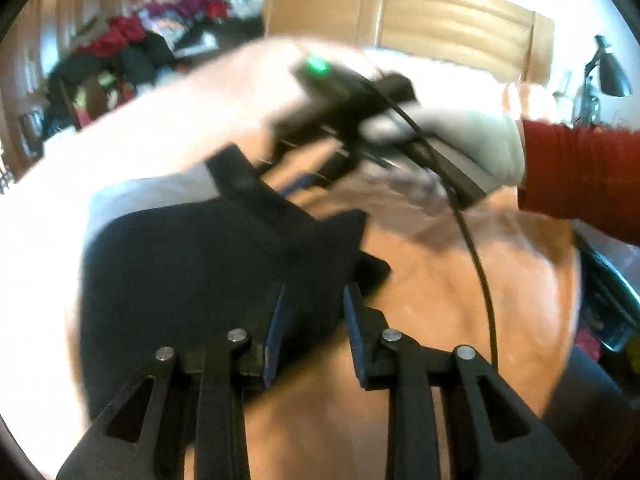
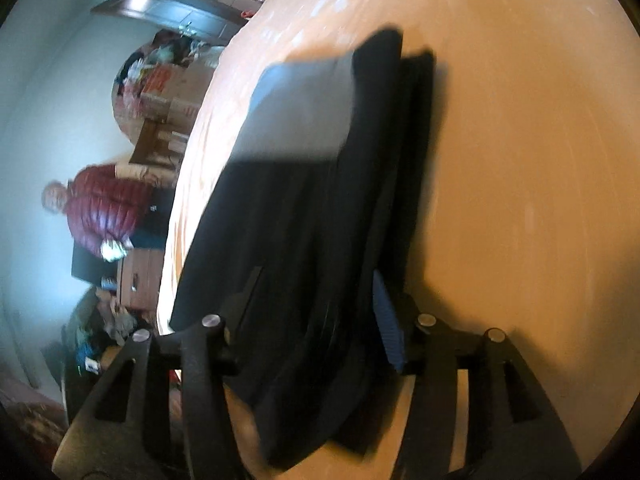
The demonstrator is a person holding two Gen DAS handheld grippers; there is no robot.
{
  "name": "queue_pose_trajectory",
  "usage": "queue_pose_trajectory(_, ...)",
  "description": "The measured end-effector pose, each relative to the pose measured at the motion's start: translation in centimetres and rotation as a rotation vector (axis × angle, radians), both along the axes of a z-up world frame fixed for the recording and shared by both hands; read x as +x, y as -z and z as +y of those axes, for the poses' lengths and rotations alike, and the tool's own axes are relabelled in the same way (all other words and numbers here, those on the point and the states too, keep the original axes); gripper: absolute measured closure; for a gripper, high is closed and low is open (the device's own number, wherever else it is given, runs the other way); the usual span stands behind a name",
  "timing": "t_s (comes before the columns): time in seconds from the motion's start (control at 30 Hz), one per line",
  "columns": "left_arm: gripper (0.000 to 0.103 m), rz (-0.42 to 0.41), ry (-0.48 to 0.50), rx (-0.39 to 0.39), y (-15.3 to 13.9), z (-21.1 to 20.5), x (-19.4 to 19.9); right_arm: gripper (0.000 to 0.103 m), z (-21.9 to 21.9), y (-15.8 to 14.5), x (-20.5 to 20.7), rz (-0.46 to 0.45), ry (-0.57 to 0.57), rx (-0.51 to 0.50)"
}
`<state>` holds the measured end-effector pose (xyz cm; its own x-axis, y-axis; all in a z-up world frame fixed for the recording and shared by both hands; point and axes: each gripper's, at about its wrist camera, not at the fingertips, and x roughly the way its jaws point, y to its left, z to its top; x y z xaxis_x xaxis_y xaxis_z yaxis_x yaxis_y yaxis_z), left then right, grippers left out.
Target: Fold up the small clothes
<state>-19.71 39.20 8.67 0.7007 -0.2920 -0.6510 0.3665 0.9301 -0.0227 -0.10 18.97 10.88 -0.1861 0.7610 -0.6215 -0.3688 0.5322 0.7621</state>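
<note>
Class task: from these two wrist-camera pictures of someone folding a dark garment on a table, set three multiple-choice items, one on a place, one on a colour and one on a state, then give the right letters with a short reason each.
1. Where does the dark garment lie?
A. on the orange-brown table
B. in a basket
C. on a hanger

2. What colour is the sleeve of the arm that holds the right gripper?
A. green
B. red
C. yellow

3. How do the left gripper's jaws stand?
A. shut tight on a white towel
B. apart, with the garment's edge between them
C. out of view

Answers
1 A: both views show the cloth spread on the table top.
2 B: in the left wrist view, a red sleeve runs from the white glove to the frame's edge.
3 B: a clear gap shows between the blue pads, with dark cloth in it.
</note>
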Motion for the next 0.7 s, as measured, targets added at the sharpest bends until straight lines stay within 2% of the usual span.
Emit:
queue_pose_trajectory(0.07,0.072,-0.021,-0.060,0.011,-0.5,2.1,-3.1,0.048,-0.6,-0.7,-2.1,0.001,0.002,0.022)
queue_pose_trajectory(0.2,0.072,-0.036,-0.203,0.012,-0.4,6.1,-6.4,0.046,-0.2,-1.2,-4.7,-0.022,-0.012,0.018)
queue_pose_trajectory(0.3,0.071,0.009,-0.286,0.008,0.7,8.3,-6.1,0.045,0.3,-0.7,-5.5,-0.002,-0.010,0.022)
queue_pose_trajectory(0.43,0.071,0.049,-0.293,-0.022,2.1,9.2,-4.4,0.045,-0.6,1.6,-5.0,0.093,0.070,0.063)
queue_pose_trajectory(0.5,0.071,0.067,-0.296,-0.038,2.7,9.4,-3.5,0.071,-0.8,2.8,-4.5,0.127,0.144,0.060)
queue_pose_trajectory(0.53,0.071,0.070,-0.302,-0.038,2.9,9.5,-2.7,0.098,-1.2,2.8,-4.4,0.111,0.161,0.045)
queue_pose_trajectory(0.63,0.071,0.078,-0.304,-0.028,3.6,9.5,-1.6,0.099,-2.3,0.0,-4.5,0.002,0.198,0.103)
queue_pose_trajectory(0.67,0.071,0.075,-0.298,-0.014,3.8,9.2,-1.2,0.099,-2.9,-0.3,-4.5,-0.011,0.209,0.125)
queue_pose_trajectory(0.7,0.070,0.070,-0.293,-0.001,4.0,8.9,-1.2,0.099,-3.3,0.6,-4.4,0.017,0.211,0.123)
